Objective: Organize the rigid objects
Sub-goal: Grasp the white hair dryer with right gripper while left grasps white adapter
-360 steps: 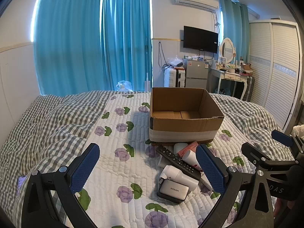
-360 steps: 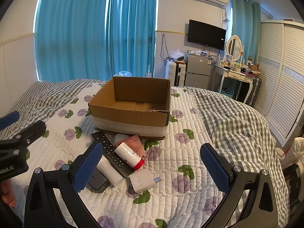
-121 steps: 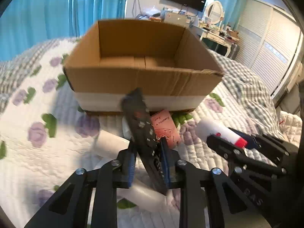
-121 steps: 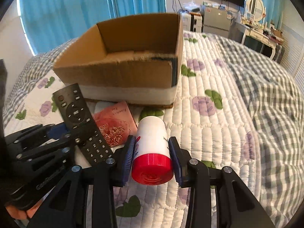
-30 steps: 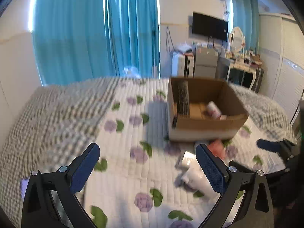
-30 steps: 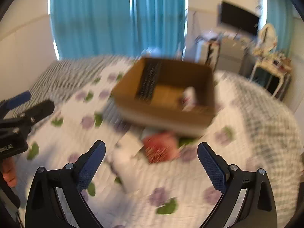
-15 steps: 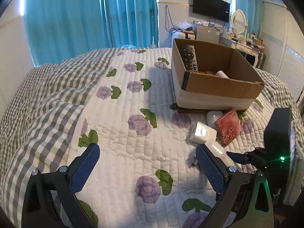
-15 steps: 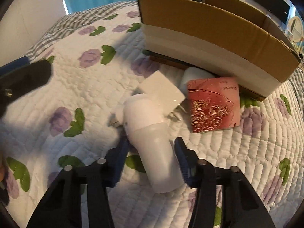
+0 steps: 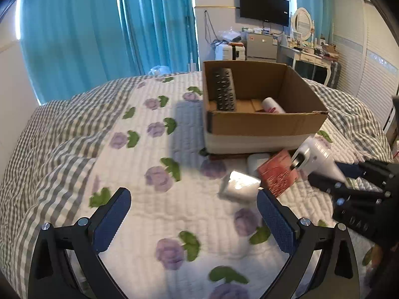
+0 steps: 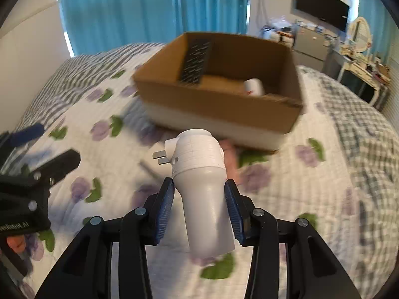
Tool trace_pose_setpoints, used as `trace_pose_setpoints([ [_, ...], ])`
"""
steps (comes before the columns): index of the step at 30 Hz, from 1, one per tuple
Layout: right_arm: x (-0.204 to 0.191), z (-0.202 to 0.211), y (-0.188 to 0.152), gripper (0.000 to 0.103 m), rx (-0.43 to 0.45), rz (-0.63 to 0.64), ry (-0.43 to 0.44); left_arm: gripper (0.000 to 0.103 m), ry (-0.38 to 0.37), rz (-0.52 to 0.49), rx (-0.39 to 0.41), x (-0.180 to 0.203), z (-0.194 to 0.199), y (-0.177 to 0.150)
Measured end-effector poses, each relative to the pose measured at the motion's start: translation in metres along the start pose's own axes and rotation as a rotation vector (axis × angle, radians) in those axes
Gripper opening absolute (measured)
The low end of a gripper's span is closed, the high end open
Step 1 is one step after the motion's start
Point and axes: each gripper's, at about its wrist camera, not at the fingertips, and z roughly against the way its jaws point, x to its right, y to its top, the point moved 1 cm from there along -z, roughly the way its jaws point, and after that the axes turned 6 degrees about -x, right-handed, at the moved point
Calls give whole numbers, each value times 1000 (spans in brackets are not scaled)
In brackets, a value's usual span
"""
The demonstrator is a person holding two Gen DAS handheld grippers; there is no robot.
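Note:
My right gripper is shut on a white plug-in device with two metal prongs and holds it above the quilt, in front of the cardboard box. The device also shows in the left wrist view. The box holds a black remote leaning on its left wall and a white bottle. My left gripper is open and empty over the quilt. A white charger, a red card and a white case lie before the box.
The bed has a flowered white quilt with grey check blanket at the sides. Blue curtains, a TV, a dresser and a wardrobe stand beyond the bed.
My right gripper has lifted the white plug-in device off the quilt and raised it toward the box. My left gripper stays open and has shifted a little.

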Motion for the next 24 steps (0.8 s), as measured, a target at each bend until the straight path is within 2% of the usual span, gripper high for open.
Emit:
trace_pose_setpoints([
  [6, 38, -5, 10, 41, 2, -72, -28, 102, -5, -64, -26, 38, -34, 10],
  [10, 52, -18, -1, 41, -26, -109, -20, 102, -8, -134, -109, 58, -78, 2],
  [13, 53, -27, -8, 41, -52, -106, -27, 102, -4, -135, -142, 61, -100, -2],
  [16, 51, -32, -7, 41, -54, -95, -22, 96, -24, -118, -147, 59, -111, -1],
  [18, 47, -34, -6, 41, -55, -83, -17, 88, -9, -109, -159, 58, -121, 0],
  [20, 42, -37, -6, 41, -60, -69, -15, 81, -38, -104, -184, 56, -129, -1],
  [22, 41, -39, -6, 41, -63, -66, -14, 79, -57, -105, -187, 57, -133, -4],
  [24, 40, -40, -6, 41, -68, -65, -13, 64, -86, -125, -180, 59, -132, -6],
])
